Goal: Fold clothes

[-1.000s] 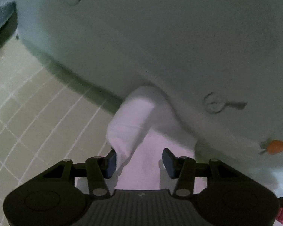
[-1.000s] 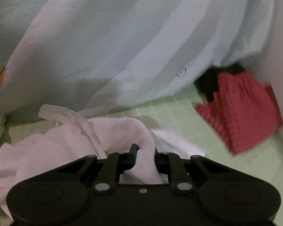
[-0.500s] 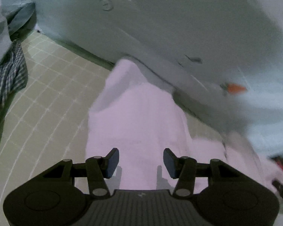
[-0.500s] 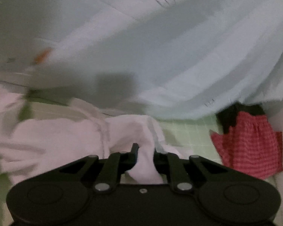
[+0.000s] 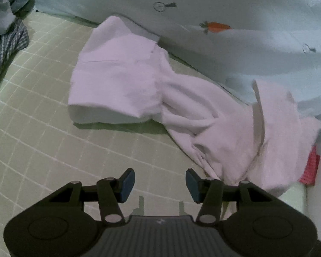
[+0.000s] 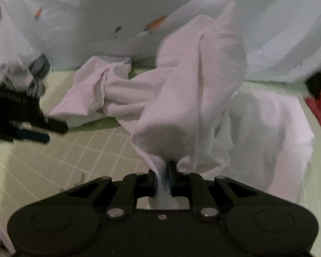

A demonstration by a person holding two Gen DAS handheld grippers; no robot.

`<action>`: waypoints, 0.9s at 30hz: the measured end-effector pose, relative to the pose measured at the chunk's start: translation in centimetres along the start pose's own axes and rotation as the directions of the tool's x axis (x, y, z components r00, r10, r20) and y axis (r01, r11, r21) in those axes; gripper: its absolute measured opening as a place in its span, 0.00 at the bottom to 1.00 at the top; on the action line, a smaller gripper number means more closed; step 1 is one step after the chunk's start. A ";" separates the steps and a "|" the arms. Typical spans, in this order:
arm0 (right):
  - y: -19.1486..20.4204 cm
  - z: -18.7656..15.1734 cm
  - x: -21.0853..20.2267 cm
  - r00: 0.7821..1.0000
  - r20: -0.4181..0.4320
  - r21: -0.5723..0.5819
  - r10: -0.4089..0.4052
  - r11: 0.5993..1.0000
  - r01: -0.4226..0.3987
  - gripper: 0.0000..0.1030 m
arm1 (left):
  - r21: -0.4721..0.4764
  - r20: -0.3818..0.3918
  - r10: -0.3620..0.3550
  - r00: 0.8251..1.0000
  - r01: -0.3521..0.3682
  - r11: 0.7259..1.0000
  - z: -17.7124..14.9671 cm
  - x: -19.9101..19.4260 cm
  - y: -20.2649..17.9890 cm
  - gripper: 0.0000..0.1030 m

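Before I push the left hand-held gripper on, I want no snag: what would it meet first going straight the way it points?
Likely the bare green mat: the open left hand-held gripper has nothing between its fingers. The white garment lies further ahead and right, though depth is unclear.

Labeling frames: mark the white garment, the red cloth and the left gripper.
white garment (image 6: pixel 192 81): right wrist view, on the raised fold above the clamped bunch.
red cloth (image 5: pixel 310 169): left wrist view, on the strip showing at the right edge.
left gripper (image 5: pixel 160 182): left wrist view, midway between its open fingertips.
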State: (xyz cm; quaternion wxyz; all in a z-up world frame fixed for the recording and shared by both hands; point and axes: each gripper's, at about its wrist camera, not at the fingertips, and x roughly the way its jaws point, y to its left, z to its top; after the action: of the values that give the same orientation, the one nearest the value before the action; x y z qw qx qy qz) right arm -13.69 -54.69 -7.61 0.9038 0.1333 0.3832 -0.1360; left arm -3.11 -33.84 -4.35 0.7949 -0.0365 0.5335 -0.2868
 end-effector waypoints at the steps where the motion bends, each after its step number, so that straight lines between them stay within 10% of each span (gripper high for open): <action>1: -1.0 0.2 -0.6 1.000 0.009 0.037 0.015 0.999 -0.015 0.22 | 0.003 0.009 0.003 1.000 -0.003 1.000 0.0 -0.2 -0.6 0.52; 10: -11.8 1.2 -6.8 0.984 0.180 0.328 -0.003 0.943 -0.057 0.57 | 0.063 0.087 -0.015 0.996 0.010 0.998 3.8 1.2 -7.6 0.60; 15: -18.3 0.7 -4.6 0.989 0.088 0.510 -0.122 0.858 0.061 0.59 | 0.141 0.056 -0.049 0.997 0.041 0.989 5.7 4.5 -12.6 0.66; 22: -21.2 0.2 0.2 0.997 0.005 0.595 -0.072 0.802 0.055 0.69 | 0.167 -0.053 -0.079 0.995 0.087 0.982 7.3 10.7 -16.8 0.68; 24: -21.3 0.3 1.4 0.999 -0.011 0.601 -0.046 0.798 0.044 0.71 | 0.163 -0.075 -0.094 0.993 0.105 0.981 7.3 11.8 -17.0 0.59; 27: -21.3 0.5 2.9 0.999 -0.034 0.611 -0.023 0.791 0.040 0.72 | 0.126 -0.085 -0.122 0.989 0.133 0.983 7.3 12.2 -16.5 0.15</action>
State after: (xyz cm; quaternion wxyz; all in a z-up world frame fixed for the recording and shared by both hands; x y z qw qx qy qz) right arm -18.84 -75.01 -12.32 0.8050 0.4135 0.3321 -0.2659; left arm -0.41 -55.45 -5.31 0.7544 -0.0073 0.5403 -0.3728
